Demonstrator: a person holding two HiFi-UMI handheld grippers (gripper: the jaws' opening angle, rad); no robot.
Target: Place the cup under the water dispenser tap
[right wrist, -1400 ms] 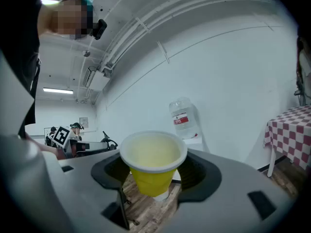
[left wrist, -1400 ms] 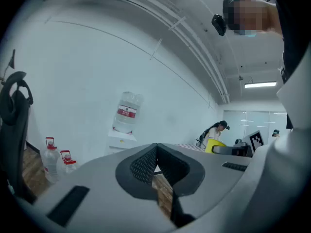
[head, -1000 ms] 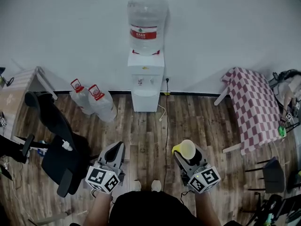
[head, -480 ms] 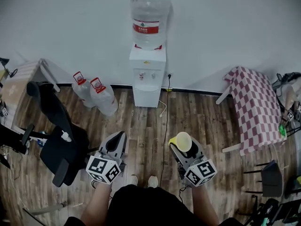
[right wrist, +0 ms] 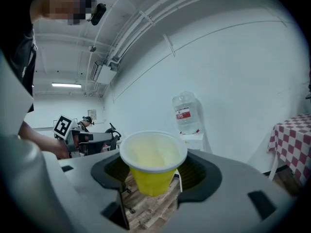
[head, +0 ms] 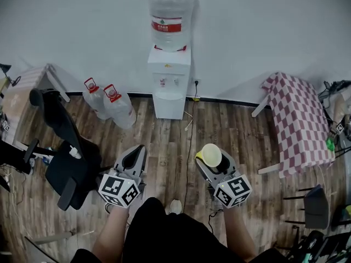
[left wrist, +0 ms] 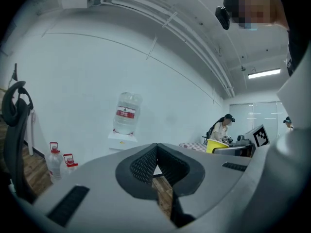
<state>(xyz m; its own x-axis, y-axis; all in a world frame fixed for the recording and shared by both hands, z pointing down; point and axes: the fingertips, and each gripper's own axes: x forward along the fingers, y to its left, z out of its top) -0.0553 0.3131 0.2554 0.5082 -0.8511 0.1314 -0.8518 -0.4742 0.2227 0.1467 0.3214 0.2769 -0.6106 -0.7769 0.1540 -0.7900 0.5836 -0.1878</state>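
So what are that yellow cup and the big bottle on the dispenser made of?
The cup looks like thin plastic: smooth yellow outside, paler inside, with a rolled white rim. Coated paper is also possible. The bottle looks like clear, faintly bluish plastic: it is translucent, with a red label band.

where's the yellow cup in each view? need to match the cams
Head view: cup right of centre, lower half.
Left gripper view: cup small, right of centre.
Right gripper view: cup centre, lower half, large.
Shared landmark: dispenser against the white wall, in all three views.
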